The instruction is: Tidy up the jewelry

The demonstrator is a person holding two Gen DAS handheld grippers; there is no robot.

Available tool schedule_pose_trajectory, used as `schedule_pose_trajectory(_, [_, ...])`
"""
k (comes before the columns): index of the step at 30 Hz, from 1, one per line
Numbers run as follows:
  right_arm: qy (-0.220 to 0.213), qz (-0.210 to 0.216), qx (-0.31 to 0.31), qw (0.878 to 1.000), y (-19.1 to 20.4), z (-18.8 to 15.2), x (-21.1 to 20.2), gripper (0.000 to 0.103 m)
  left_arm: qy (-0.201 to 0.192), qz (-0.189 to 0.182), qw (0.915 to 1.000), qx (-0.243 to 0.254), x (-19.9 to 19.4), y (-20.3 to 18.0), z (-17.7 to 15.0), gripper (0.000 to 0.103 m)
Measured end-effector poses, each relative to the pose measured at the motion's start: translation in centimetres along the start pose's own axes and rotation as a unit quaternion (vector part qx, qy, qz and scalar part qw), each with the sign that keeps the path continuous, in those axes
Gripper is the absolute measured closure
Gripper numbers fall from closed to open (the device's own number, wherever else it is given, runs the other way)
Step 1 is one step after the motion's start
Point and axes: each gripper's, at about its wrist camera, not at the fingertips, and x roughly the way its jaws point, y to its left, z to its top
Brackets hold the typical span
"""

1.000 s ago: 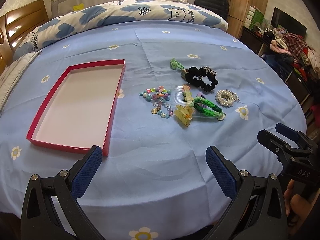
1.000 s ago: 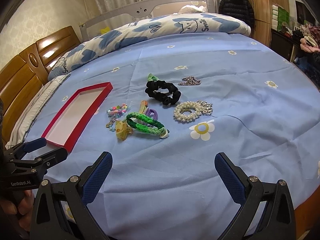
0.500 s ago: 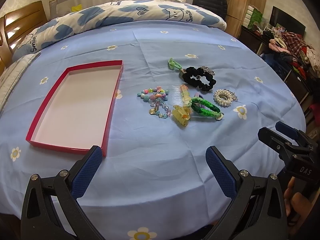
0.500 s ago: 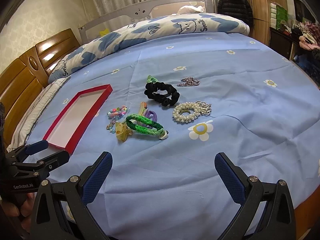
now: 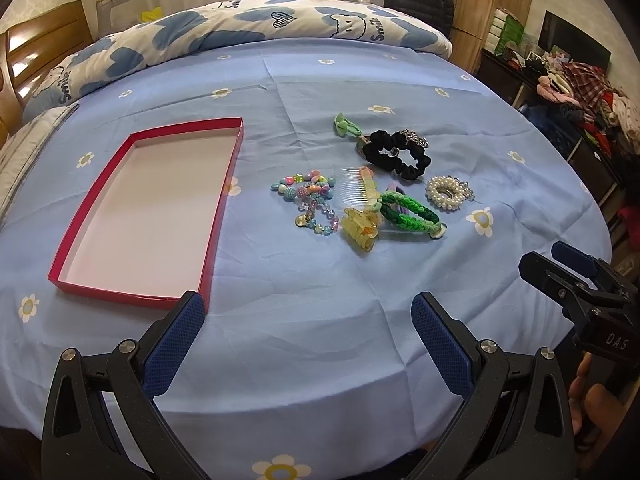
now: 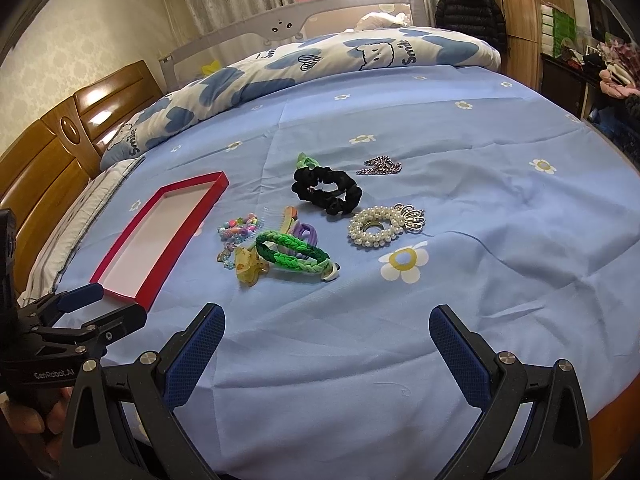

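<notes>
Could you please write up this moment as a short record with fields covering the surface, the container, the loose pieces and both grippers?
surface: blue flowered bedsheet
container: red box, nothing inside
loose pieces: black scrunchie, pearl ring, green braided band, yellow claw clip, bead bracelets, comb
left hand-held gripper: open, holding nothing
right hand-held gripper: open, holding nothing

From my left gripper [image 5: 307,338] I see bare sheet [image 5: 320,280] up to the jewelry; the red box [image 5: 216,208] rises just beyond my left finger. My right gripper [image 6: 327,342] also has bare sheet ahead. The cluster is packed: claw clip [image 5: 360,229], green braid [image 5: 412,216] and comb [image 5: 358,186] touch. The pearl ring [image 6: 376,227] lies apart.
</notes>
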Motion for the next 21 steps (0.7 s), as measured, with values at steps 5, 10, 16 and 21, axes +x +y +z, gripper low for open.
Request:
schedule_pose_trajectory(5, [0.001, 0.001, 0.001, 1.000, -0.1, 0.0, 0.0, 0.000, 0.002, 0.000, 1.0000, -0.001, 0.2, 0.0, 0.0, 0.000])
schedule_pose_trajectory(10, [0.002, 0.002, 0.003, 1.000, -0.2, 0.0, 0.1, 0.000, 0.007, -0.001, 1.0000, 0.000, 0.7, 0.1, 0.0, 0.000])
schedule_pose_trajectory(16, [0.006, 0.007, 0.010, 1.000, -0.8, 0.1, 0.8, 0.000, 0.015, -0.006, 0.9999, -0.002, 1.4, 0.2, 0.3, 0.000])
schedule_pose_trajectory(21, [0.011, 0.018, 0.013, 1.000, -1.2, 0.2, 1.6, 0.002, 0.021, -0.013, 0.9997, -0.004, 2.2, 0.2, 0.8, 0.000])
